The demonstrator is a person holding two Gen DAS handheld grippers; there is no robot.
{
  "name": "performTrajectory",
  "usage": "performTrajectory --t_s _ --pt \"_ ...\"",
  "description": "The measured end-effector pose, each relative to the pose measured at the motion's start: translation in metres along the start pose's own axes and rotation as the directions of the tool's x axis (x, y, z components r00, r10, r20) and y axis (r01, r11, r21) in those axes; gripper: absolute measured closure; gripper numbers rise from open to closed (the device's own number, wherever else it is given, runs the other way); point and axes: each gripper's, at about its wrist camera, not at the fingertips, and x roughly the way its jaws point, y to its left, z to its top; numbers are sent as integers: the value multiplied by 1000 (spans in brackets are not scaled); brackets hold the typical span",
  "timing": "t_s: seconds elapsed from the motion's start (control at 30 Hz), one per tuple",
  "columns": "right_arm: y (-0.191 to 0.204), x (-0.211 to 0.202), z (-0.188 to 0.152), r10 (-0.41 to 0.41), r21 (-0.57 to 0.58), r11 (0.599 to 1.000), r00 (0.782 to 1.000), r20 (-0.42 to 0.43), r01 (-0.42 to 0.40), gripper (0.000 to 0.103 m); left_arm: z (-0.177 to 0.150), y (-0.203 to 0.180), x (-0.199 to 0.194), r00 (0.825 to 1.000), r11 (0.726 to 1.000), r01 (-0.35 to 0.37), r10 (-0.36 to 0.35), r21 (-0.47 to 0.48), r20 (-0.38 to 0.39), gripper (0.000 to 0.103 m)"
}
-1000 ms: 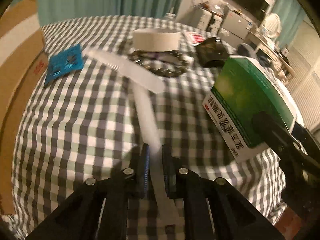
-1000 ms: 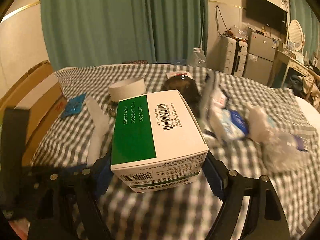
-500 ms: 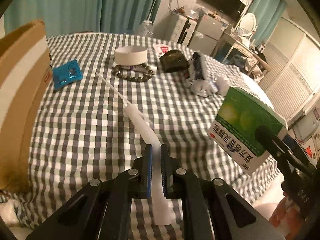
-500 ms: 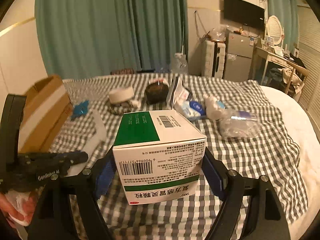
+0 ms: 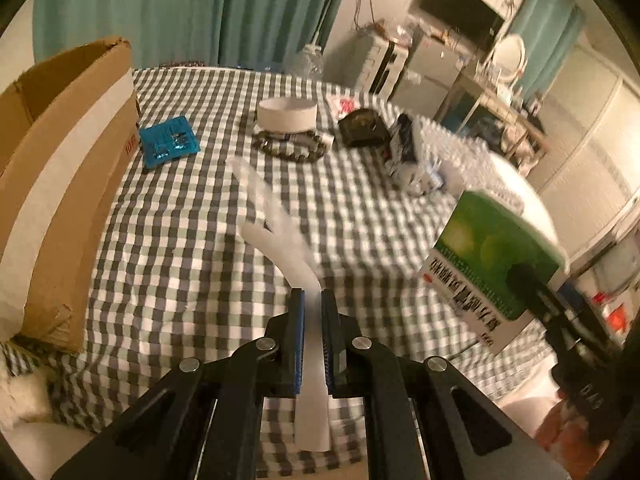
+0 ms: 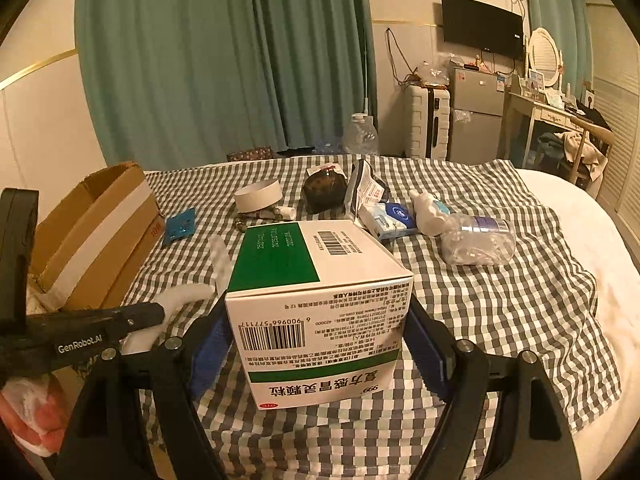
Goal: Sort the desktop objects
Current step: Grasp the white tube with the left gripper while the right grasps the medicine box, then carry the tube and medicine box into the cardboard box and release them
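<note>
My left gripper (image 5: 312, 300) is shut on the handle of a long white comb (image 5: 280, 232), held in the air above the checked cloth (image 5: 180, 240); the comb also shows in the right wrist view (image 6: 188, 294). My right gripper (image 6: 320, 320) is shut on a green and white medicine box (image 6: 316, 300), held above the cloth's near edge; the box shows at the right of the left wrist view (image 5: 492, 268). An open cardboard box (image 5: 60, 176) stands at the left edge of the cloth (image 6: 92, 236).
On the cloth lie a blue packet (image 5: 168, 142), a white round tin (image 5: 286, 114) with a bead bracelet (image 5: 288, 148), a dark pouch (image 5: 362, 126), tissue packs (image 6: 390, 216), a white bottle (image 6: 426, 212) and a clear plastic bottle (image 6: 478, 236).
Both grippers have risen and drawn back from the cloth with the comb and the medicine box, so more of the room shows. The comb now points up and left.
</note>
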Motion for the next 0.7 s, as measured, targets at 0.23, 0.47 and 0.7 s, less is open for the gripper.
performTrajectory --t_s 0.23,0.47,0.7 --pt "-16 16 -5 9 35 999 999 -30 -8 24 -25 5 66 982 997 -72 68 -16 -178 91" --pt "-38 26 -6 13 120 993 999 -50 -7 24 -26 0 77 974 994 -110 112 22 -198 94" --pt "-34 7 -5 -7 148 989 1000 -28 11 24 -14 8 28 995 997 -1 -6 -72 -99 94"
